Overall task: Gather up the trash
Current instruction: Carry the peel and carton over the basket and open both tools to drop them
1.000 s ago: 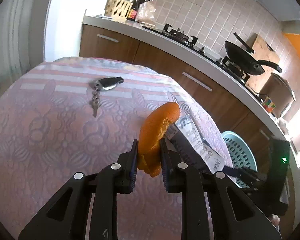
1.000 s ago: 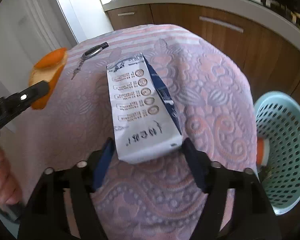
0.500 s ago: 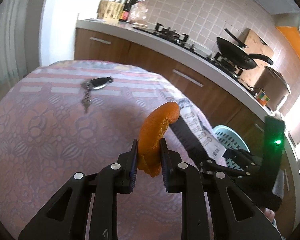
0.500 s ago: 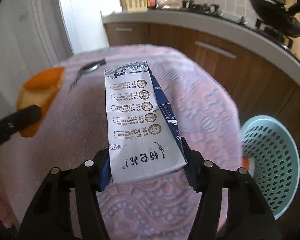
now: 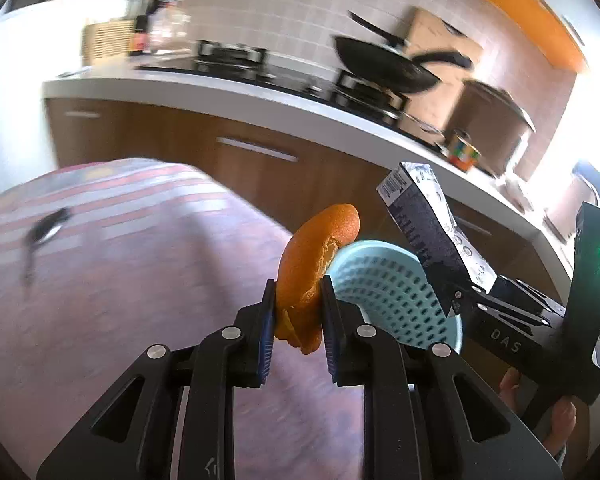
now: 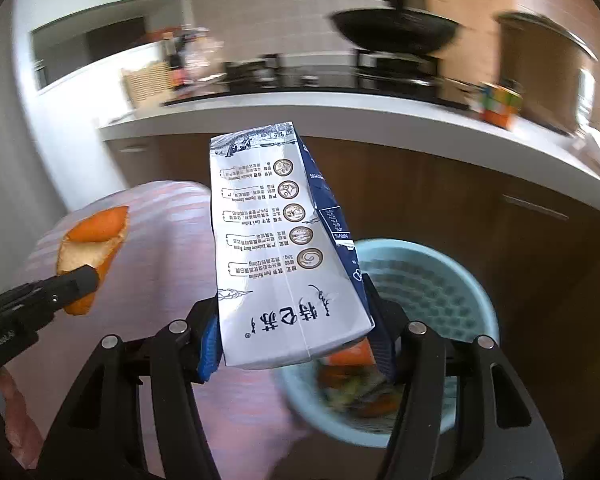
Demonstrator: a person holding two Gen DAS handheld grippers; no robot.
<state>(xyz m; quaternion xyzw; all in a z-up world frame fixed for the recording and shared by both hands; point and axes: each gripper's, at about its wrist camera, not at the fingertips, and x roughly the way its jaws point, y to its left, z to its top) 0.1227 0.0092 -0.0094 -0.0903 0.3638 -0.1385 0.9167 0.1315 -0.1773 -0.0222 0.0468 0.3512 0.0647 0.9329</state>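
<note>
Trash here is two pieces — an orange peel [image 5: 316,268] and a milk carton [image 6: 284,248] — and both are off the table, each pinched in a gripper. The left gripper [image 5: 298,312] has its jaws pressed against the lower part of the peel, which curves up out of them with its top free. The right gripper [image 6: 296,336] clamps the carton's near end from both sides; its jaws came in earlier in the last second, with the carton between them. The carton sticks out forward and up, printed face toward the camera, its far end in front of the brown cabinets [image 6: 440,200]. Below and to the right of the carton stands a pale blue basket [image 6: 452,280] with orange scraps already in it, just past the right edge of the pink patterned tablecloth [image 5: 120,280]. A bunch of keys [image 5: 40,240] lies blurred toward the cloth's far left. Behind, a white counter [image 5: 260,96] carries a black pan [image 5: 384,64].
</note>
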